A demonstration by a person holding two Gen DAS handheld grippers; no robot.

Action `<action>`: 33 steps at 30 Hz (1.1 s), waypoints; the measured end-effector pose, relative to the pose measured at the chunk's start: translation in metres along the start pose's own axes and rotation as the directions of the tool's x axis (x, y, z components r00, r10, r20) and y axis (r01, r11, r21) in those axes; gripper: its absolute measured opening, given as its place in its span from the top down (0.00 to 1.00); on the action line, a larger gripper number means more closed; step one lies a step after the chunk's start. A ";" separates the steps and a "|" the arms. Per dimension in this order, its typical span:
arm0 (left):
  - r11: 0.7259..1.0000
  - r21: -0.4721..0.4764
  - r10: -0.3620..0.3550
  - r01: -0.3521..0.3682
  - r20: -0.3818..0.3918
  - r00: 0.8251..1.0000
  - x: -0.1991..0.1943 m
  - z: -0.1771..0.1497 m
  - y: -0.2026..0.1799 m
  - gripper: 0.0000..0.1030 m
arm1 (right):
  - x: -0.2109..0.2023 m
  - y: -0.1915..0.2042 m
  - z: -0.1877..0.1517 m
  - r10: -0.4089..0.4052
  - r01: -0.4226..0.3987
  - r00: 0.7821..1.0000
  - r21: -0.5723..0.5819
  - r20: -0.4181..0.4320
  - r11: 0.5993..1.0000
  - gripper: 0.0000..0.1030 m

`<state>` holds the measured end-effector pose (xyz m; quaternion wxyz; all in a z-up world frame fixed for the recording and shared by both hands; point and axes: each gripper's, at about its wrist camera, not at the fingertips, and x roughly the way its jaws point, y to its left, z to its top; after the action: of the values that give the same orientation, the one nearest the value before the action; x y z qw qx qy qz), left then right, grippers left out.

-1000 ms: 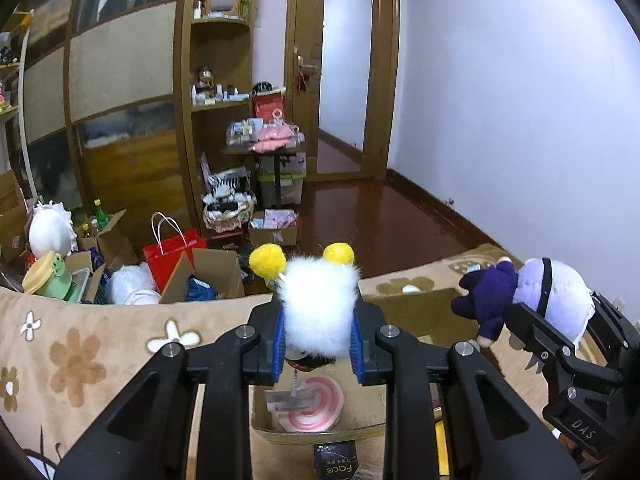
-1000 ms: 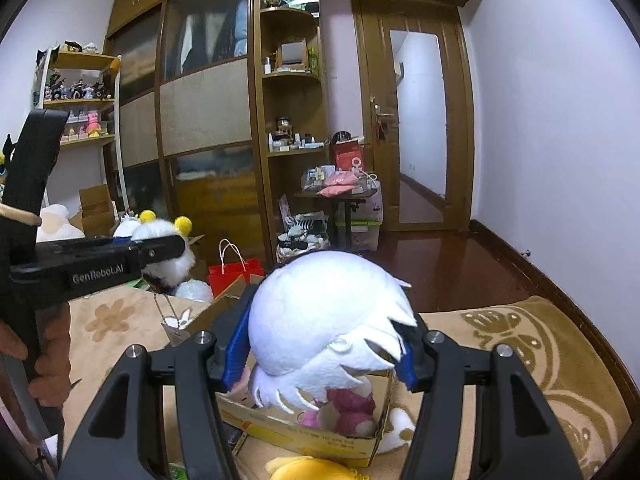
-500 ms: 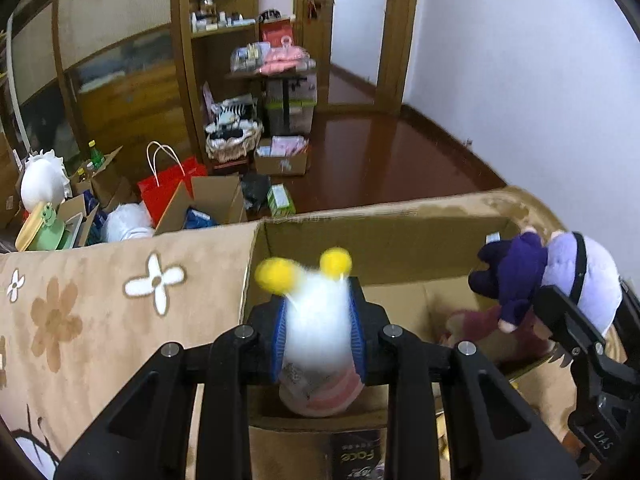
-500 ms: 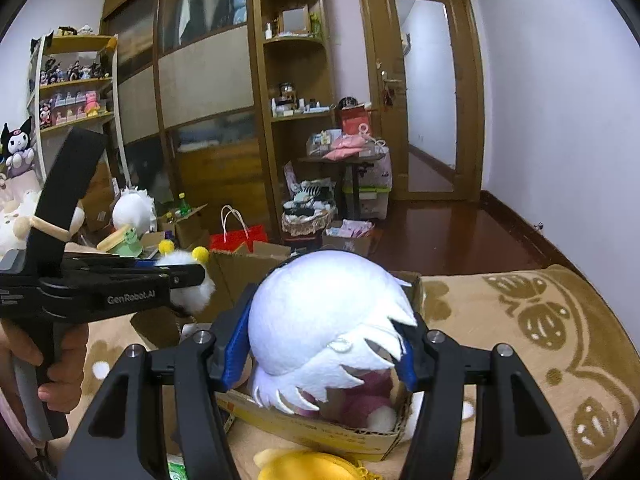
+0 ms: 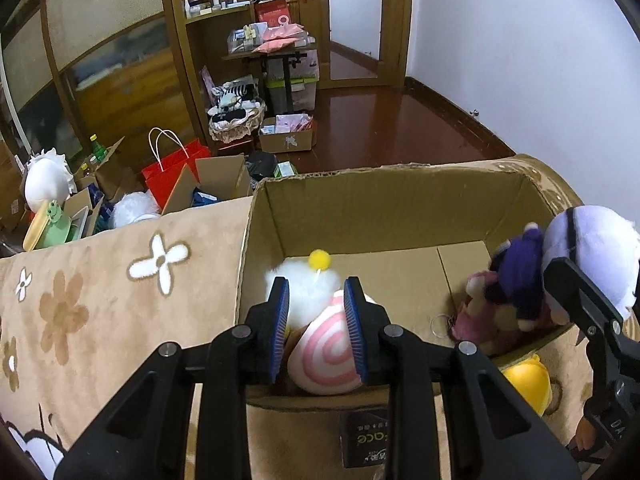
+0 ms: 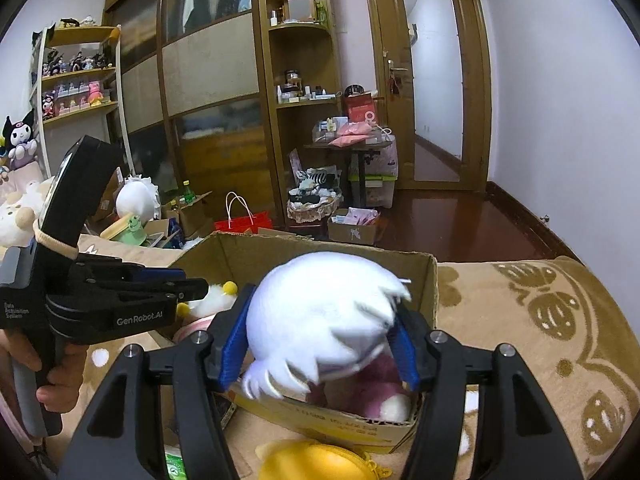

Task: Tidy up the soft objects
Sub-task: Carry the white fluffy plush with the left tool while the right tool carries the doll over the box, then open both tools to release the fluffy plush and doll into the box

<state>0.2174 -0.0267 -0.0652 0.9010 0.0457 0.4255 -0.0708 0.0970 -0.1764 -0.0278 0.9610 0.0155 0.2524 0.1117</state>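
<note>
left fingers point(image 5: 316, 326) apart above the fluffy white toy point(image 5: 298, 290) lying in the cardboard box point(image 5: 384, 196); right fingers point(image 6: 320, 346) clamped on the white-haired doll point(image 6: 326, 308) over the box.

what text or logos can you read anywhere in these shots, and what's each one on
"GenRobot.AI": side of the left gripper.
"DAS": partial letters on the right gripper's body.
"face", seen upside down: dark packet in front of the box.
Too small or blurred to read: small white print on the left gripper's body, faint print on the box front, and the red package on the shelf.
</note>
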 end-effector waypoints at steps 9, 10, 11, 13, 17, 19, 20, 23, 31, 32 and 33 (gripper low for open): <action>1.000 -0.018 0.017 -0.017 0.018 1.000 -0.014 -0.005 0.004 0.49 | -0.010 0.004 0.004 -0.008 0.008 1.000 -0.004 0.022 1.000 0.26; 1.000 -0.020 0.013 -0.013 0.019 1.000 -0.017 -0.006 0.004 0.47 | -0.012 0.004 0.004 -0.011 0.011 1.000 -0.002 0.024 1.000 0.23; 1.000 -0.020 0.014 -0.014 0.020 1.000 -0.019 -0.006 0.004 0.44 | -0.014 0.004 0.005 -0.015 0.015 0.999 0.002 0.029 1.000 0.21; 0.999 -0.013 0.034 -0.034 0.028 0.999 -0.025 -0.008 0.002 0.31 | -0.021 0.002 0.006 -0.020 0.020 0.999 0.012 0.041 1.000 0.15; 0.999 0.013 0.048 -0.049 0.046 0.998 -0.040 -0.011 -0.002 0.18 | -0.034 0.001 0.009 -0.032 0.030 0.998 0.027 0.048 0.999 0.13; 0.998 0.018 0.058 -0.059 0.055 0.997 -0.047 -0.014 -0.003 0.14 | -0.040 -0.001 0.011 -0.035 0.034 0.998 0.034 0.051 0.999 0.09; 0.998 0.017 0.061 -0.062 0.061 0.996 -0.051 -0.016 -0.003 0.11 | -0.044 -0.002 0.011 -0.038 0.036 0.998 0.039 0.054 0.999 0.07; 0.998 0.007 0.063 -0.064 0.073 0.995 -0.063 -0.021 -0.003 0.08 | -0.059 -0.006 0.013 -0.041 0.037 0.996 0.060 0.076 0.998 0.00; 0.997 0.005 0.076 -0.077 0.087 0.993 -0.094 -0.040 -0.006 0.05 | -0.087 -0.006 0.016 -0.054 0.049 0.995 0.059 0.083 0.997 0.00; 0.997 0.008 0.078 -0.079 0.085 0.993 -0.097 -0.043 -0.007 0.05 | -0.090 -0.006 0.016 -0.054 0.049 0.995 0.059 0.084 0.997 0.00; 0.997 0.010 0.077 -0.078 0.084 0.993 -0.100 -0.046 -0.008 0.05 | -0.094 -0.005 0.016 -0.054 0.050 0.995 0.057 0.085 0.997 0.00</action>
<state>0.1181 -0.0189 -0.0170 0.9198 0.0653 0.3848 -0.0405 0.0263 -0.2014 0.0306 0.9729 0.0402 0.2138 0.0789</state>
